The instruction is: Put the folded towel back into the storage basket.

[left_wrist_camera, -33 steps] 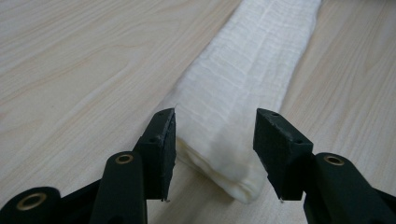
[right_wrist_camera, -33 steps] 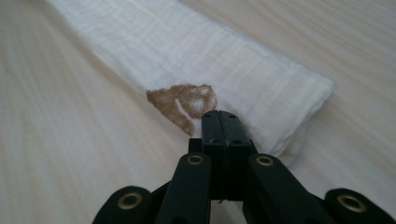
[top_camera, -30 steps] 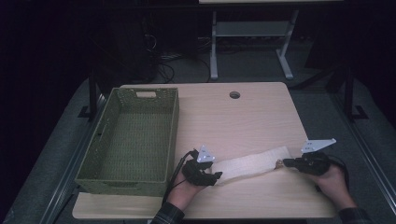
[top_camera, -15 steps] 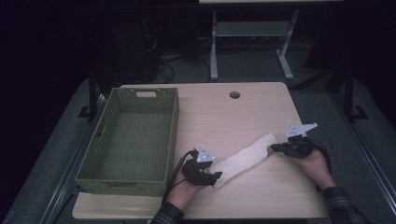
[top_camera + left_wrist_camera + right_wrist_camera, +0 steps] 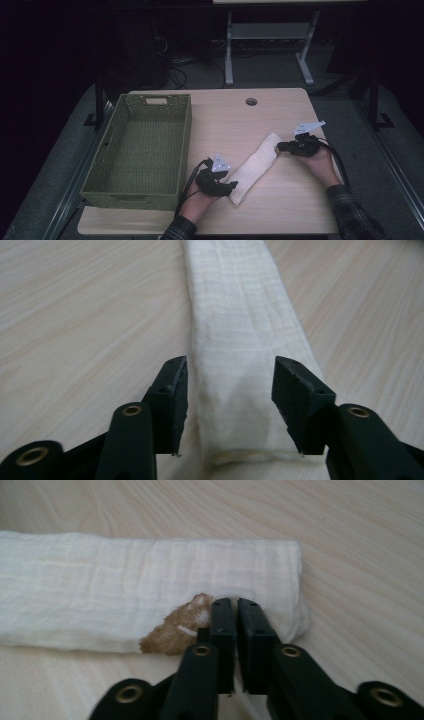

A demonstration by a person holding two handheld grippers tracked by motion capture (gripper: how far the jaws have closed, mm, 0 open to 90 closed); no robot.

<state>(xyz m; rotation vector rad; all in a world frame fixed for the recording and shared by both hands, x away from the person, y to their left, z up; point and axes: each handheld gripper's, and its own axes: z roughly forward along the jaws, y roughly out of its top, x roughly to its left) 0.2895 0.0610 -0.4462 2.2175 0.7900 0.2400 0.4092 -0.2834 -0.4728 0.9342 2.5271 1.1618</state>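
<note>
A long, narrow, folded white gauze-like cloth (image 5: 256,167) lies flat on the pale wood-grain counter (image 5: 235,120), running on a slant from near the front edge up toward the right. The left gripper (image 5: 226,186), held in the person's left hand (image 5: 197,202), sits at the cloth's nearer end, just right of the woven olive-green rectangular basket (image 5: 140,145) that stands on the counter's left side. In the left gripper view its two black jaws stand apart, one on each side of the cloth (image 5: 245,340); the strip runs between them and away up the frame. The jaws have just been closing a little, yet a gap shows between each pad and the fabric's edge, so this gripper is released and straddles the cloth rather than pinching it. The right gripper (image 5: 282,147), in the right hand (image 5: 320,165), meets the cloth's far end, well apart from the left one. In the right gripper view its jaws (image 5: 235,615) are almost together, with only a thin slit between them, tips resting over the cloth's (image 5: 125,595) end beside a brown patch (image 5: 172,630) at the fabric's edge. They have just been opening slightly; whether any fabric is caught in the slit cannot be told. A round cable hole (image 5: 251,101) sits in the counter near its back edge.
</note>
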